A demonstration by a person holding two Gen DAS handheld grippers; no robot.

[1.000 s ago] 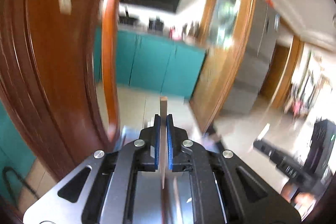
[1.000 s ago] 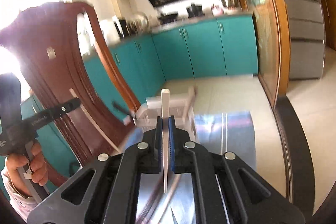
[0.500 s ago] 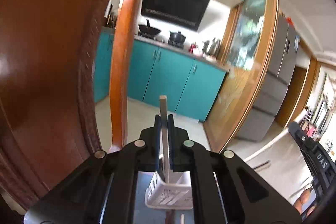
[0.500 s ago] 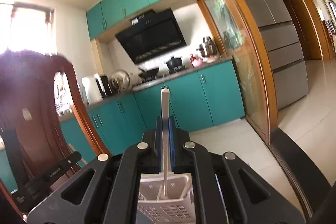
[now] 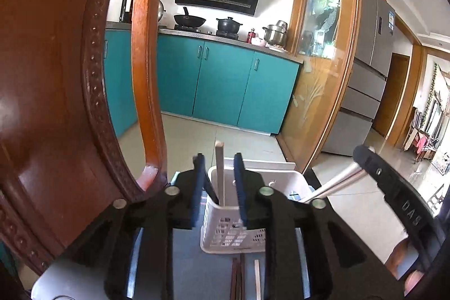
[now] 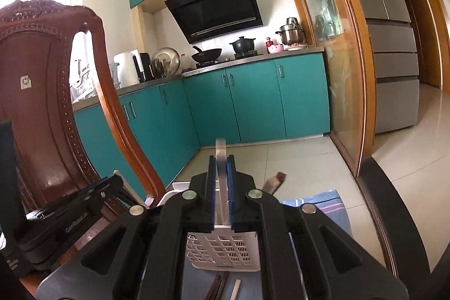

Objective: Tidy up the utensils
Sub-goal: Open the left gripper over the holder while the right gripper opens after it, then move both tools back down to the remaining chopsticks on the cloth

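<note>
While both wrist views look level toward the kitchen, we see each tool poised above a white plastic basket [image 5: 234, 227] that stands on the desk [image 5: 185, 266].

Left tool [image 5: 218, 173]: its blue-padded fingers [image 5: 197, 187] stand parted, with a pale flat stick [image 5: 219, 173] upright between them and clear of both pads, its lower end inside the basket.

Right tool [image 6: 221, 179]: its jaws are clamped on a flat silvery utensil handle [image 6: 221, 159], which rises past the fingertips above the same basket [image 6: 225, 252].

Only the left view shows the basket's open rim and its solid rear wall; in it the right tool [image 5: 393, 187] enters from the right, its metal handle [image 5: 334, 182] slanting down toward the basket. Only the right view shows a dark, square-ended stick [image 6: 274, 182] leaning out of the basket, a blue striped cloth [image 6: 323, 204] beyond it, and the left tool [image 6: 84, 196] at the left.

The basket's sides are perforated in a grid. Dark chopsticks [image 5: 237, 280] and a pale stick [image 5: 256, 277] lie flat on the desk in front of it. A carved, glossy wooden chair back [image 5: 56, 75] fills the left.
</note>
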